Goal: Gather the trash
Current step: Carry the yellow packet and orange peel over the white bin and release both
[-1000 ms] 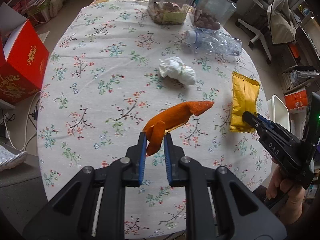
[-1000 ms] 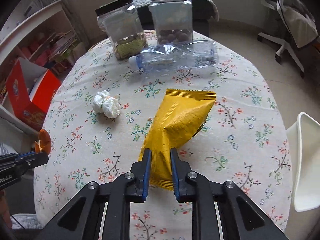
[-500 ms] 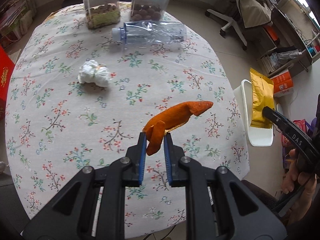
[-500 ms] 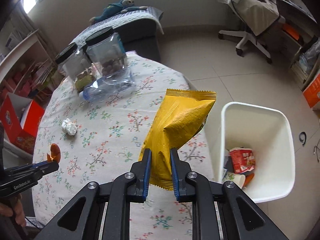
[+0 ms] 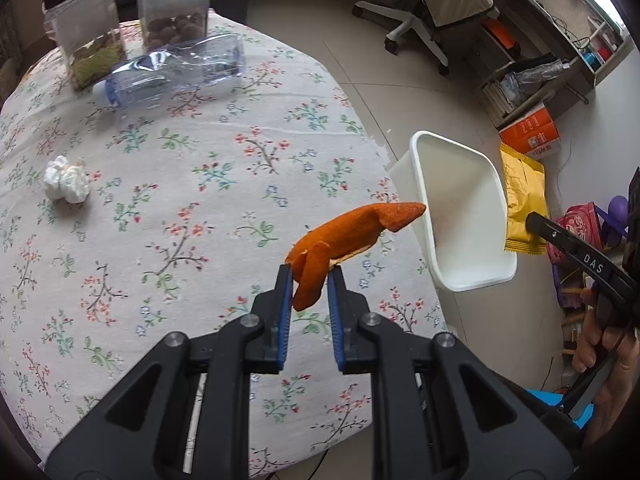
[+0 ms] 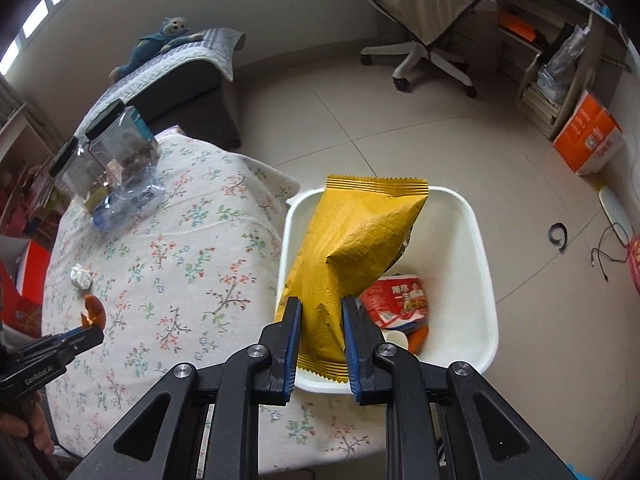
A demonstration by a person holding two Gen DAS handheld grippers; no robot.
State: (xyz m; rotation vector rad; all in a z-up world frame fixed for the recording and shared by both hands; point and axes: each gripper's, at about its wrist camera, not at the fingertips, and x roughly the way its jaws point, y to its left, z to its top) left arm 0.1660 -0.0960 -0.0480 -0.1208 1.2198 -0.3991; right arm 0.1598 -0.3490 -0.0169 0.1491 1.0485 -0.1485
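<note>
My left gripper point(image 5: 309, 277) is shut on an orange peel point(image 5: 352, 232), held above the floral table near its right edge. My right gripper point(image 6: 320, 308) is shut on a yellow snack bag point(image 6: 356, 248) and hangs over the white trash bin point(image 6: 482, 248), which stands on the floor beside the table. In the left wrist view the same yellow snack bag point(image 5: 524, 204) shows past the white trash bin point(image 5: 460, 208). A crumpled white tissue point(image 5: 66, 179) and a crushed clear plastic bottle point(image 5: 176, 69) lie on the table. The bin holds a red wrapper point(image 6: 398, 298) and other scraps.
Two clear jars with black lids point(image 5: 132, 12) stand at the table's far end. An office chair point(image 6: 424, 20) and an orange box point(image 6: 588, 132) stand on the tiled floor beyond the bin. A sofa with a stuffed toy point(image 6: 164, 40) is behind the table.
Both grippers have swung right, off the table's middle toward the bin. The yellow bag now hangs over the bin; the peel has reached the table's right edge.
</note>
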